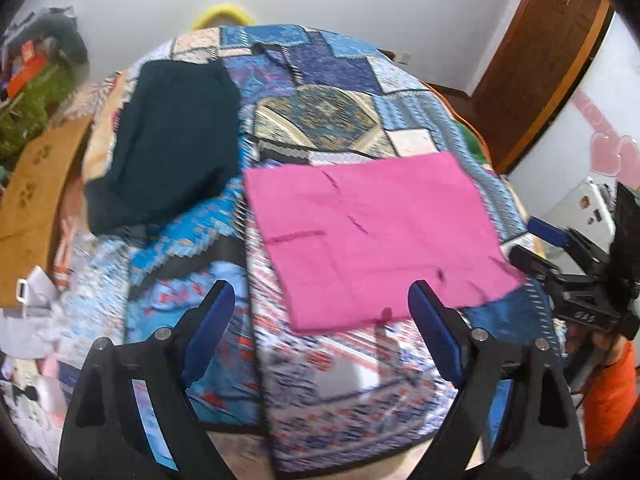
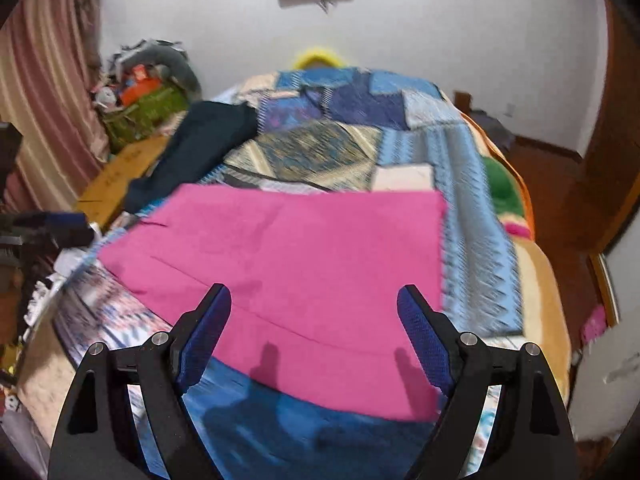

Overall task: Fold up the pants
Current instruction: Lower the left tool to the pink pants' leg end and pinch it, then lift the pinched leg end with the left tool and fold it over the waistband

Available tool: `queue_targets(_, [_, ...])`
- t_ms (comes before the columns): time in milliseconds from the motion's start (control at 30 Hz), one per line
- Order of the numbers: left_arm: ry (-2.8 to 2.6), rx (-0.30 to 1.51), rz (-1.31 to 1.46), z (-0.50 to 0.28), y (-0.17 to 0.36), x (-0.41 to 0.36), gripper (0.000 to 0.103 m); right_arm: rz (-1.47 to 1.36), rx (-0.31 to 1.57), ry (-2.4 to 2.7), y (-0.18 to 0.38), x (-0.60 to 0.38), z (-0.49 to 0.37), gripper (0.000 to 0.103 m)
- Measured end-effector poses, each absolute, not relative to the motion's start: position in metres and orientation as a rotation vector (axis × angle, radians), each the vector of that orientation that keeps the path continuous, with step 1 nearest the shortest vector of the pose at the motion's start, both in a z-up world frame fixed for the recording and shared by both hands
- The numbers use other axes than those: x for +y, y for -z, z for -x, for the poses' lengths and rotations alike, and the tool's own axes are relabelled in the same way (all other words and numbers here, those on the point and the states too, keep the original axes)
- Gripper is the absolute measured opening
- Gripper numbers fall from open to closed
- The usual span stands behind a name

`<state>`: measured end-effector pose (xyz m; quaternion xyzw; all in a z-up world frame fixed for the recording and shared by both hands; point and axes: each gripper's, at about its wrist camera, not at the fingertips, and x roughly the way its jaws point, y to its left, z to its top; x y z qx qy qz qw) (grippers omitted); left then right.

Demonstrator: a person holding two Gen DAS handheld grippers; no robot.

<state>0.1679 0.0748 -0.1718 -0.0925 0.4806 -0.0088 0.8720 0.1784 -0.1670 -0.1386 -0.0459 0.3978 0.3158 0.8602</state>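
Note:
The pink pants (image 1: 372,236) lie folded into a flat rectangle on the patchwork bedspread (image 1: 320,112). They also show in the right wrist view (image 2: 304,264). My left gripper (image 1: 322,300) is open and empty, held above the bedspread at the pants' near left corner. My right gripper (image 2: 314,304) is open and empty, held just above the pants' near edge. The right gripper also shows at the right edge of the left wrist view (image 1: 536,244).
A dark teal garment (image 1: 172,140) lies folded on the bed's far left, also in the right wrist view (image 2: 200,148). A wooden board (image 1: 36,208) and cluttered boxes (image 1: 36,80) stand left of the bed. A wooden door (image 1: 548,56) is at the right.

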Motion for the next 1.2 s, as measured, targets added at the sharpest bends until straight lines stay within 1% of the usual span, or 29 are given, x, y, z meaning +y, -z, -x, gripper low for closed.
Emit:
queue_targets(167, [0.077,1.050,0.220,-0.164,0.185,0.055,0.089,0.144,0.847,-0.700,0.159,-0.137,-0.178,0.083])
queue_targets(367, [0.136,1.094,0.344,-0.164,0.199,0.053,0.089,0.169,0.937,-0.707,0.188,-0.121,-0.177,0.082])
queue_targets(600, [0.210,1.109,0.533,-0.185,0.215,0.062,0.090,0.107,0.991,-0.722,0.193,-0.129,-0.176,0.082])
queue_targets(667, [0.235,1.117,0.594,-0.195,0.218,0.066,0.093,0.106,0.992,-0.724,0.193,-0.129,-0.174,0.082])
queue_targets(800, [0.212,1.125,0.653,-0.213,0.223,0.071,0.092,0.090,0.999,-0.731,0.194,-0.130,-0.175,0.082])
queue_targets(833, [0.193,1.124,0.649,-0.216,0.224,0.072,0.086,0.086,1.001,-0.733,0.194,-0.131,-0.175,0.082])
queue_targets(867, [0.169,1.123,0.638,-0.219,0.225,0.073,0.071,0.081,1.002,-0.734,0.195,-0.131,-0.175,0.082])
queue_targets(900, [0.128,1.120,0.612,-0.222,0.225,0.074,0.062,0.077,1.003,-0.735,0.195,-0.131,-0.174,0.082])
queue_targets(933, [0.098,1.122,0.590,-0.224,0.226,0.074,0.042,0.073,1.004,-0.736,0.195,-0.132,-0.174,0.082])
queue_targets(967, [0.074,1.126,0.579,-0.226,0.228,0.075,0.032,0.071,1.004,-0.734,0.195,-0.131,-0.174,0.082])
queue_targets(1000, [0.074,1.123,0.587,-0.227,0.230,0.077,0.031,0.068,1.003,-0.732,0.194,-0.132,-0.174,0.082])
queue_targets(1067, [0.064,1.107,0.565,-0.224,0.228,0.076,0.025,0.064,0.998,-0.724,0.193,-0.133,-0.173,0.082])
queue_targets(1100, [0.056,1.097,0.538,-0.223,0.226,0.075,0.023,0.059,0.994,-0.723,0.192,-0.134,-0.173,0.082])
queue_targets(1133, [0.040,1.078,0.487,-0.220,0.221,0.073,0.021,0.053,0.993,-0.721,0.191,-0.136,-0.173,0.082])
queue_targets(1200, [0.009,1.034,0.379,-0.213,0.208,0.072,0.020,0.038,0.986,-0.708,0.188,-0.141,-0.174,0.083])
